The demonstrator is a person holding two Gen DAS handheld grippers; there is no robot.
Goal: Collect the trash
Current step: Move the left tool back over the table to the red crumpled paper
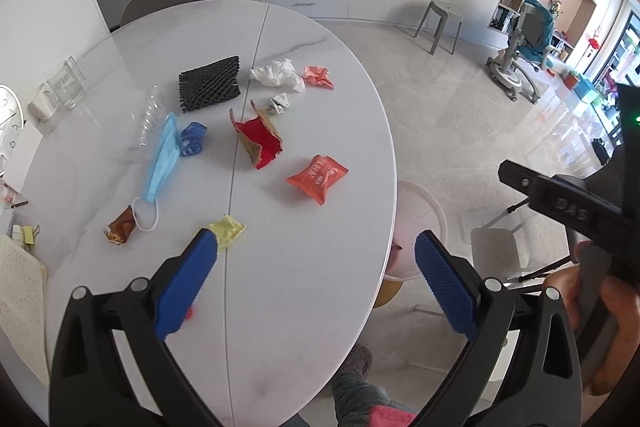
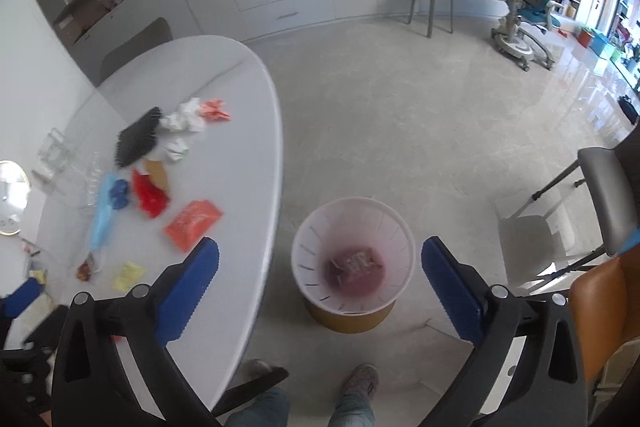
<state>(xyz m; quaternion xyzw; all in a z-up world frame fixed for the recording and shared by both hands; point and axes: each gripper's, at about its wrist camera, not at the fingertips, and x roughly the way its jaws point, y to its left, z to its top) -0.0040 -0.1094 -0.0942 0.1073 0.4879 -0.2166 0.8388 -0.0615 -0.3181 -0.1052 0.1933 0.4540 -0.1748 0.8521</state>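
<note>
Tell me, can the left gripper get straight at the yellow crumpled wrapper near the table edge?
Probably yes. The left gripper is open and empty, and the yellow wrapper lies just past its left finger on the white table, with nothing on top of it or crowding it on the near side.

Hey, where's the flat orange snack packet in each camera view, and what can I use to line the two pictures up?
Left wrist view: the orange snack packet lies right of centre on the white table, near its right edge.
Right wrist view: the same packet sits left of centre, blurred, above the left blue finger.
Shared landmark: the black mesh pad farther back on the table.
</note>
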